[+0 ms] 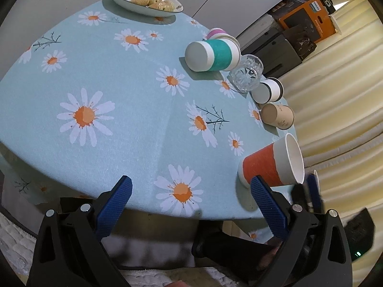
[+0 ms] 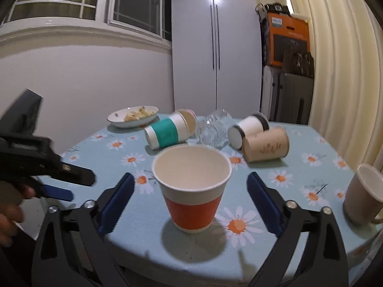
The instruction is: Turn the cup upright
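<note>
Right wrist view: the right claw (image 2: 189,198) is held low and level at the near edge of the tabletop (image 2: 299,174), its fingers spread wide and touching nothing. Between them, standing upright, is the orange cup (image 2: 191,189). Beyond it several cups lie tipped over, among them a teal cup (image 2: 165,131), before a grey cupboard (image 2: 215,47). Off to its left hangs the left claw (image 1: 191,203), also wide open and empty.
</note>
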